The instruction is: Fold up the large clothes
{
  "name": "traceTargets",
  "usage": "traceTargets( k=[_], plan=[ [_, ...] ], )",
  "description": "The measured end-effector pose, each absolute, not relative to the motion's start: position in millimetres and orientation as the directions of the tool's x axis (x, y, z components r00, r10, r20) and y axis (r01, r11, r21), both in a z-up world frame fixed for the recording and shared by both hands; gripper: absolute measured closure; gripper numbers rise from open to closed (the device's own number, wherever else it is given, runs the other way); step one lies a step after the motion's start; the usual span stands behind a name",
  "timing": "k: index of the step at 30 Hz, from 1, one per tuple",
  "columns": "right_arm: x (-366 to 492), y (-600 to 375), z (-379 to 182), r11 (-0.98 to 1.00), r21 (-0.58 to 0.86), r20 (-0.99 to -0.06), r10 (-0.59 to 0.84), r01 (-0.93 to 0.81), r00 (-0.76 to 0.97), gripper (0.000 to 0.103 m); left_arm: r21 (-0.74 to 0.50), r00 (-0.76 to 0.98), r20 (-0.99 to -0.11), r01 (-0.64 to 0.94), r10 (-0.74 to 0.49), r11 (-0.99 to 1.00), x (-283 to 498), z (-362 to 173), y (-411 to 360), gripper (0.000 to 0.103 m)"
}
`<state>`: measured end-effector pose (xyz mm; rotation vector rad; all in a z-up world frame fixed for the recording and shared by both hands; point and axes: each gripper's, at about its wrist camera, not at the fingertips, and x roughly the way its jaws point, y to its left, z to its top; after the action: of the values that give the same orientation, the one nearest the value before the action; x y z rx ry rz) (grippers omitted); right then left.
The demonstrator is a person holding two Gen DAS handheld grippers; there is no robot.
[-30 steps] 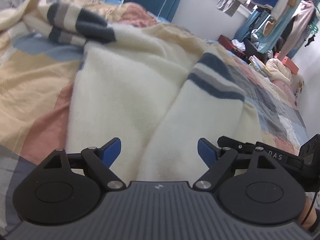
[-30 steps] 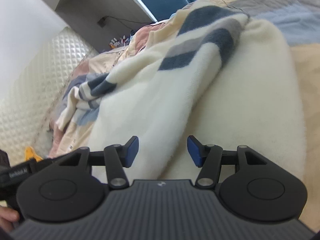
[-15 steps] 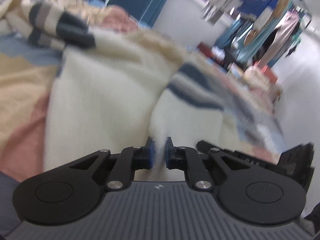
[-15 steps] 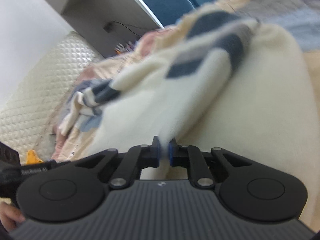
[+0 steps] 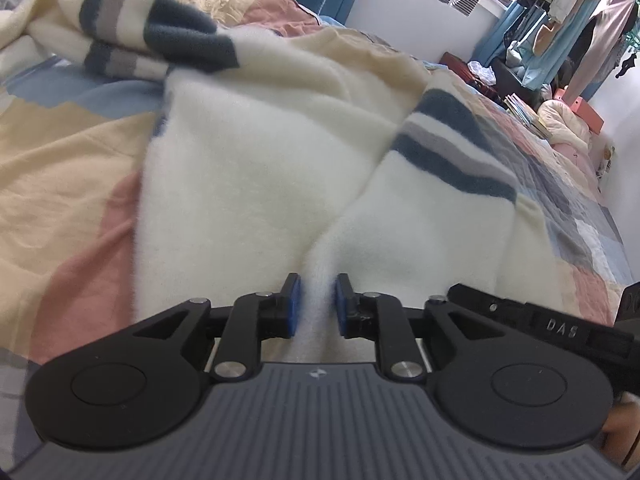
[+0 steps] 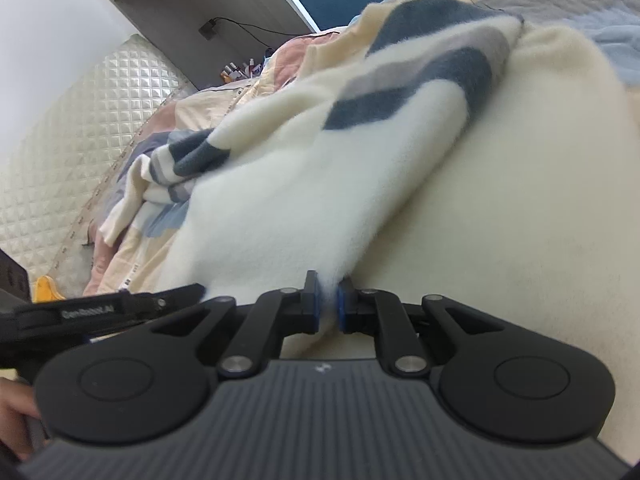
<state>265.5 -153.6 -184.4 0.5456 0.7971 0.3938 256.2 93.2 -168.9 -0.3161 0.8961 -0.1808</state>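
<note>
A large cream fleece garment (image 5: 256,168) with dark blue and grey stripes lies spread on a bed. My left gripper (image 5: 317,304) is shut on a pinched ridge of its near hem. A striped sleeve (image 5: 448,144) runs away to the right and another striped part (image 5: 160,40) is bunched at the far left. My right gripper (image 6: 329,304) is shut on the same garment (image 6: 304,184) at its near edge, with a striped sleeve (image 6: 420,76) lying ahead. Each gripper shows at the edge of the other's view.
The bed has a patchwork quilt (image 5: 60,152) in peach, pink and blue. A clothes rack (image 5: 568,12) and piled items stand beyond the bed's far right. A quilted white headboard (image 6: 80,128) is at the left in the right wrist view.
Both grippers were open over the garment's near edge a second ago. Both have closed on the fleece and now hold a pinch of it.
</note>
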Motion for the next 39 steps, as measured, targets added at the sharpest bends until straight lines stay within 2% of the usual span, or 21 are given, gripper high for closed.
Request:
traceTargets(
  k=[1,3,5,8,10,11,14,18,22,25,29,31,32,33,34,35,39],
  plan=[
    [264.7,-155.1,-183.0,0.789,0.601,-0.556,0.526,-0.126,0.643,0.089,-0.338,0.611,-0.741,0.016,-0.277,0.941,255.7,-166.1,96.3,0.068],
    [261.6,-155.7,-181.0,0.788,0.604,-0.554,0.524,-0.120,0.647,0.087,-0.303,0.608,-0.757,-0.001,-0.240,0.953,257.6,-158.4,105.3,0.050],
    [259.6,-155.5,-176.3,0.800,0.590,-0.569,0.508,-0.108,0.647,0.078,-0.268,0.618,-0.763,-0.035,-0.189,0.963,262.2,-146.0,119.1,0.046],
    [256.4,-154.7,-171.2,0.807,0.578,-0.560,0.498,-0.118,0.662,0.059,-0.148,0.633,-0.771,-0.062,-0.076,0.987,279.7,-126.9,148.7,0.043],
    [253.8,-154.6,-167.6,0.819,0.560,-0.563,0.486,-0.125,0.669,0.037,-0.061,0.637,-0.771,-0.080,0.004,0.995,295.5,-118.9,177.2,0.043],
    [251.1,-156.0,-166.7,0.823,0.556,-0.562,0.478,-0.120,0.675,0.035,-0.024,0.632,-0.773,-0.100,0.045,0.995,304.8,-116.2,194.6,0.043],
    [247.2,-158.8,-165.6,0.830,0.547,-0.567,0.466,-0.112,0.679,0.034,0.078,0.602,-0.774,-0.215,0.195,0.973,334.7,-110.8,251.3,0.043],
    [248.2,-155.9,-161.6,0.868,0.486,-0.594,0.412,-0.100,0.691,0.034,0.231,0.593,-0.717,-0.294,0.367,0.927,371.5,-109.0,310.9,0.043],
    [252.8,-149.2,-160.3,0.897,0.430,-0.598,0.365,-0.098,0.714,0.034,0.261,0.589,-0.724,-0.249,0.359,0.933,402.3,-110.9,351.4,0.043],
    [264.0,-152.5,-167.6,0.896,0.441,-0.604,0.340,-0.053,0.721,0.036,0.251,0.603,-0.730,-0.204,0.323,0.946,426.3,-114.5,373.1,0.043],
    [279.2,-154.3,-178.8,0.900,0.436,-0.620,0.304,-0.005,0.724,0.037,0.315,0.589,-0.734,-0.144,0.337,0.938,452.1,-130.8,385.3,0.043],
    [285.5,-151.4,-179.6,0.905,0.426,-0.624,0.290,0.005,0.726,0.037,0.319,0.569,-0.751,-0.132,0.335,0.938,462.4,-139.9,391.6,0.046],
    [288.0,-149.4,-179.8,0.909,0.417,-0.627,0.282,0.007,0.726,0.037,0.317,0.558,-0.759,-0.133,0.335,0.939,467.7,-141.8,395.3,0.052],
    [290.5,-147.4,-180.2,0.913,0.409,-0.632,0.274,0.011,0.725,0.037,0.323,0.554,-0.760,-0.133,0.340,0.937,471.2,-143.0,398.1,0.067],
    [292.3,-146.8,-180.9,0.915,0.403,-0.636,0.266,0.018,0.724,0.037,0.331,0.553,-0.759,-0.128,0.345,0.935,472.9,-142.8,400.2,0.075],
    [293.8,-145.8,-182.1,0.917,0.398,-0.640,0.255,0.029,0.724,0.037,0.338,0.538,-0.765,-0.130,0.353,0.932,475.3,-143.3,403.0,0.092],
    [300.1,-135.5,-184.2,0.933,0.356,-0.647,0.208,0.049,0.734,0.034,0.232,0.519,-0.809,-0.149,0.276,0.961,471.3,-123.2,413.0,0.095]
  ],
)
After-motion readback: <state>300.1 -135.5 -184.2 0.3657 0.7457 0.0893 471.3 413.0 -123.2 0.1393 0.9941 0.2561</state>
